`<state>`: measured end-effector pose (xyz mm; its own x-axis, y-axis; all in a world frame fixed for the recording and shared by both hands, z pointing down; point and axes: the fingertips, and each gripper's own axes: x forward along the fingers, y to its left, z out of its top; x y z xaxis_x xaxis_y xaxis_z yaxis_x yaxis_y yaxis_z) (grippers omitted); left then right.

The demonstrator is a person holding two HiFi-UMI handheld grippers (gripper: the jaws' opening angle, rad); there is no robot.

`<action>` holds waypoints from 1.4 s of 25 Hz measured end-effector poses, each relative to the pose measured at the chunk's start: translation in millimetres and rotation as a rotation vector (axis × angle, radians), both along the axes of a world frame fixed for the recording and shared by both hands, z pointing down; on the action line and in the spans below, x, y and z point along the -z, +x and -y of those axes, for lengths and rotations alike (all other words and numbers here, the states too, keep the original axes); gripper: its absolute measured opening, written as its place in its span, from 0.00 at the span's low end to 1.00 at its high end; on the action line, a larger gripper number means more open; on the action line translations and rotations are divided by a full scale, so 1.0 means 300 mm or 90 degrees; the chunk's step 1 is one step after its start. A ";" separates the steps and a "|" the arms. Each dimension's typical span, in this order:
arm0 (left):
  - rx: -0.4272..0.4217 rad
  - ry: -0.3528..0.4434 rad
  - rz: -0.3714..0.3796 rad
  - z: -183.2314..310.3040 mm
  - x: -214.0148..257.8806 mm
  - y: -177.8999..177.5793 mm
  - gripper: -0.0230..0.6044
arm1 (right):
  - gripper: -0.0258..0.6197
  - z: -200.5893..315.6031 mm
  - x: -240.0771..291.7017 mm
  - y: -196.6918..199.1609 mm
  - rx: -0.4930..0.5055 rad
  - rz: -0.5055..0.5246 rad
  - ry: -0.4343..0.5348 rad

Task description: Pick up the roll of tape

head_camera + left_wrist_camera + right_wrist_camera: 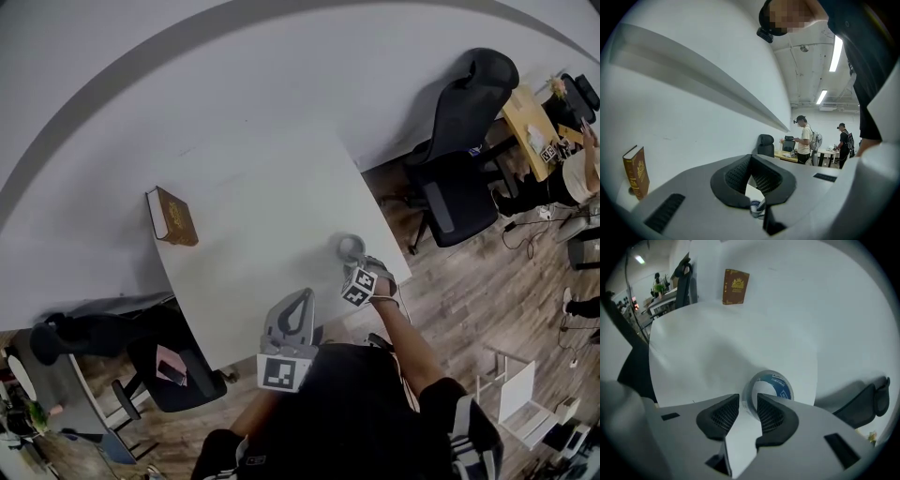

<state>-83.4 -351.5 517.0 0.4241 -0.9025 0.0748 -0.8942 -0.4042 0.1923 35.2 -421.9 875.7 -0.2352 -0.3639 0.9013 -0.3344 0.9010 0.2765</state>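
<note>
The roll of tape (351, 247), clear with a blue-printed core, lies flat near the right front corner of the white table (253, 187). My right gripper (363, 266) points steeply down at it, its marker cube just behind. In the right gripper view the roll (774, 383) sits at the jaw tips. The right gripper (748, 402) is open, its jaws straddling the roll's near rim, and the pads do not press on it. My left gripper (301, 296) hovers level over the table's front edge, shut and empty. The left gripper (751, 159) also shows the roll (757, 206) below its pads.
A brown book (173, 217) stands at the table's far left edge, also visible as the book (735, 287) in the right gripper view. A black office chair (464, 141) is right of the table, and another chair (169, 370) sits at its left front. People stand at distant desks (805, 143).
</note>
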 end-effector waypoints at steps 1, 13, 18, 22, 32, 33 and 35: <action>0.000 -0.001 -0.003 0.003 -0.001 -0.001 0.07 | 0.25 0.003 -0.018 0.001 0.014 -0.016 0.002; 0.015 0.015 0.006 -0.067 0.029 -0.005 0.07 | 0.20 -0.022 -0.038 0.006 0.090 -0.085 0.023; 0.023 0.028 0.012 -0.180 0.042 0.016 0.07 | 0.19 -0.131 0.024 0.022 0.069 -0.045 0.038; 0.036 0.034 0.013 -0.327 0.066 0.057 0.07 | 0.19 -0.274 0.112 0.060 0.050 0.006 0.070; 0.099 0.033 0.062 -0.739 0.084 0.115 0.07 | 0.17 -0.627 0.660 0.075 -0.002 0.282 0.242; 0.106 0.033 0.063 -0.768 0.092 0.109 0.07 | 0.16 -0.656 0.725 0.070 -0.011 0.318 0.250; 0.114 0.036 0.082 -0.821 0.096 0.091 0.07 | 0.16 -0.717 0.850 0.066 -0.031 0.392 0.262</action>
